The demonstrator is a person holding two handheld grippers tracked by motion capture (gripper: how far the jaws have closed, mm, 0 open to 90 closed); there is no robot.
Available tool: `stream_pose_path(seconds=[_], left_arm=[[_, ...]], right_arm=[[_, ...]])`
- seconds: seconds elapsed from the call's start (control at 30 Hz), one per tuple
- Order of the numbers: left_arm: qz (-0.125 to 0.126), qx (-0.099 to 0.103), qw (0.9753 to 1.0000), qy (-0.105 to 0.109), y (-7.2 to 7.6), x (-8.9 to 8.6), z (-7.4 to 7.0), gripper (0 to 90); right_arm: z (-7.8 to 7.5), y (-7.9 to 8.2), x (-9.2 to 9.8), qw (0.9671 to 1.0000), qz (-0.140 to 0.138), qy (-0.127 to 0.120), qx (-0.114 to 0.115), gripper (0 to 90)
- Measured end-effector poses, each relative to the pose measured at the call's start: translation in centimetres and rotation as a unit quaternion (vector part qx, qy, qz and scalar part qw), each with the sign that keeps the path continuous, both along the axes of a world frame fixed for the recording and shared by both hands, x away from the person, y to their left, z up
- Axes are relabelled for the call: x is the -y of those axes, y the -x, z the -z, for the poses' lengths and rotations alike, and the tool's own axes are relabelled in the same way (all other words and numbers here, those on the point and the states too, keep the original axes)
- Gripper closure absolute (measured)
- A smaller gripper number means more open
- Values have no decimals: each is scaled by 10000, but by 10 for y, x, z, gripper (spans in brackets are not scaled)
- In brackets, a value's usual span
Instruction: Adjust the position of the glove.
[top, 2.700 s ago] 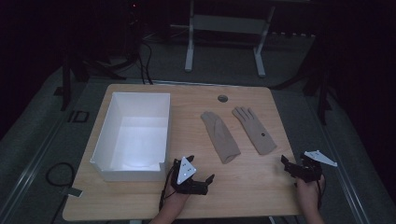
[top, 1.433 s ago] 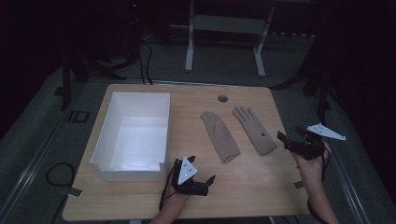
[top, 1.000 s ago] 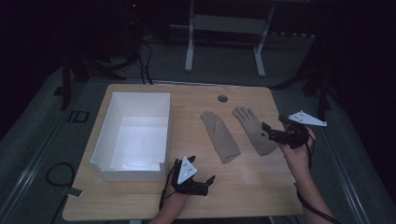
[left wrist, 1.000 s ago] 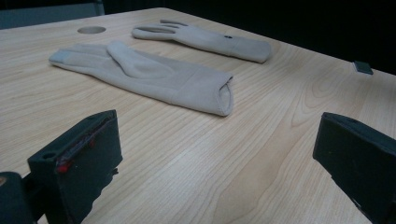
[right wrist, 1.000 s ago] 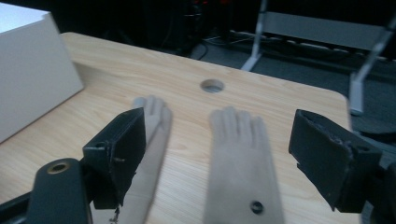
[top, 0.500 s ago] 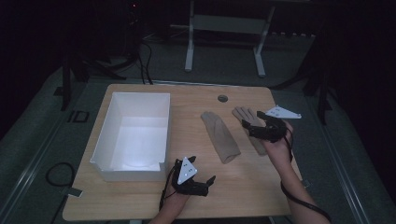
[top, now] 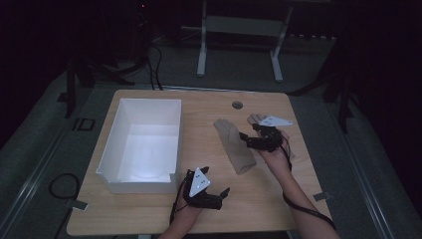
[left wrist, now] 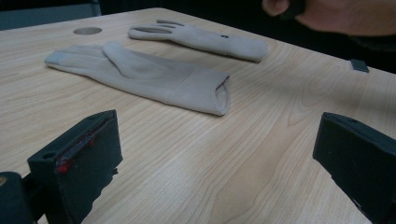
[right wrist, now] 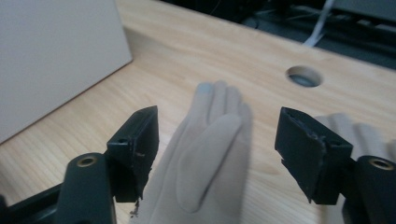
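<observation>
Right tongs (right wrist: 217, 154): wide — straddling the nearer beige knit glove (right wrist: 212, 154) to grip it.
Left tongs (top: 206, 191): wide — resting near the bench (top: 149, 219) edge.

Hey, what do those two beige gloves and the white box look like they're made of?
Near glove: probably a soft knit fabric, matte; it lies limp with a hemmed cuff and a greyish fingertip patch. Far glove: looks like the same fabric. White box: smooth, stiff, thin walls with a matte finish, likely plastic or coated board; the pictures leave that open.
</observation>
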State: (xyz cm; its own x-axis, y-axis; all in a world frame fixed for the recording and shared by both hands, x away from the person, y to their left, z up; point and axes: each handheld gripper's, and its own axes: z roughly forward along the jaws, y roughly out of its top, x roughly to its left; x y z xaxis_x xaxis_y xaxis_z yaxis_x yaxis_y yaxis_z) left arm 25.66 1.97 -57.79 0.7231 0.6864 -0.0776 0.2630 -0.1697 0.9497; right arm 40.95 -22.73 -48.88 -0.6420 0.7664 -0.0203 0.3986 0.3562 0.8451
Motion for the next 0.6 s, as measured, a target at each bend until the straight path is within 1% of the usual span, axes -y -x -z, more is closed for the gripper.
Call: stream_pose_path(seconds=[0.07, 0.1, 0.17, 0.33, 0.37, 0.47, 0.53, 0.6], left_arm=[[1, 1, 10000, -1, 0, 0, 0, 15], [0, 7, 10000, -10, 0, 0, 0, 14], [-7, 20, 10000, -31, 1, 0, 0, 14], [2, 31, 10000, -44, 1, 1, 0, 14], [-4, 22, 10000, -38, 1, 0, 0, 14], [-6, 31, 10000, -36, 1, 1, 0, 14], [-13, 48, 10000, -61, 1, 1, 0, 14], [-7, 70, 9999, -72, 2, 2, 0, 14]], right_arm=[[6, -5, -5, 10000, -23, 18, -66, 330], [9, -8, -7, 9999, -51, 17, -136, 337], [15, -13, -11, 9998, -70, 101, -133, 364], [30, -26, -20, 9993, -57, 246, -287, 409], [33, -28, -20, 9991, -39, 267, -333, 430], [43, -35, -22, 9983, -12, 296, -510, 435], [50, -38, -22, 9973, 13, 305, -668, 474], [57, -41, -23, 9962, 46, 424, -753, 474]])
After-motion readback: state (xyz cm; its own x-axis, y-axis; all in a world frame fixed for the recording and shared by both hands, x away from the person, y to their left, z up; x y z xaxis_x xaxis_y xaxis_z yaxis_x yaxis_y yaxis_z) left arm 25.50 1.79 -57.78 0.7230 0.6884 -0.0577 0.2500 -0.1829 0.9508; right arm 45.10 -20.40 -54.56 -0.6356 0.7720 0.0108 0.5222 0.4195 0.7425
